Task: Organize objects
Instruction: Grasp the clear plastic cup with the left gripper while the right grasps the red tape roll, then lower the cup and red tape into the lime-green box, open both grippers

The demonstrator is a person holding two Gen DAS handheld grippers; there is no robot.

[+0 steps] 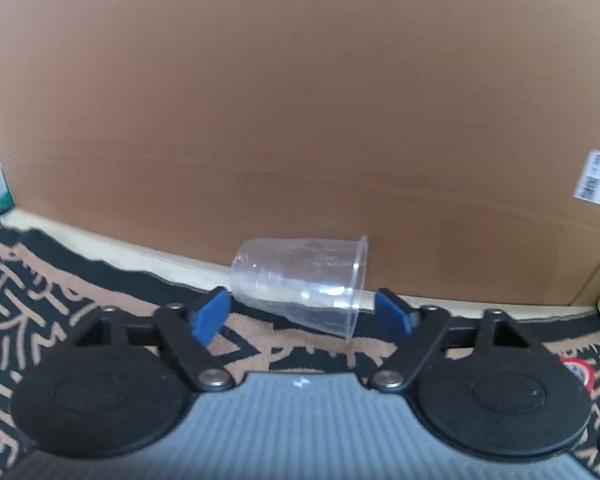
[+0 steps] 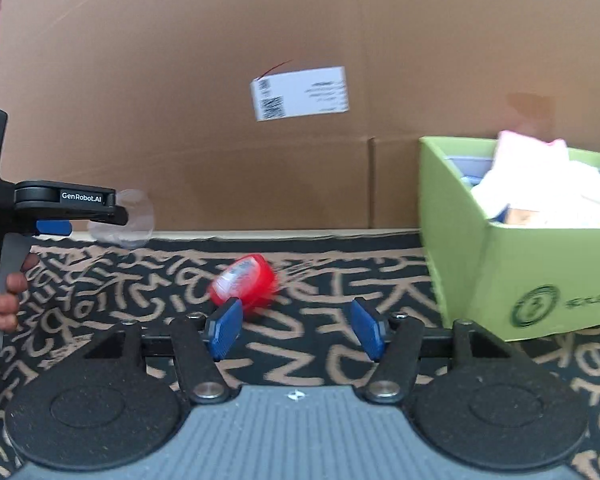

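Observation:
A clear plastic cup [image 1: 300,284] lies on its side on the patterned rug, its mouth to the right, against a cardboard box. My left gripper [image 1: 302,314] is open, its blue pads either side of the cup and just short of it. The cup also shows in the right wrist view [image 2: 133,220], beyond the left gripper's finger [image 2: 51,226]. A red round container [image 2: 243,286] lies tilted on the rug. My right gripper [image 2: 295,330] is open and empty, its left pad just in front of the container.
A large cardboard box [image 2: 179,100] with a white label [image 2: 300,94] walls off the back. A green box [image 2: 516,264] full of papers and packets stands at the right. The black and tan rug [image 2: 320,360] covers the floor.

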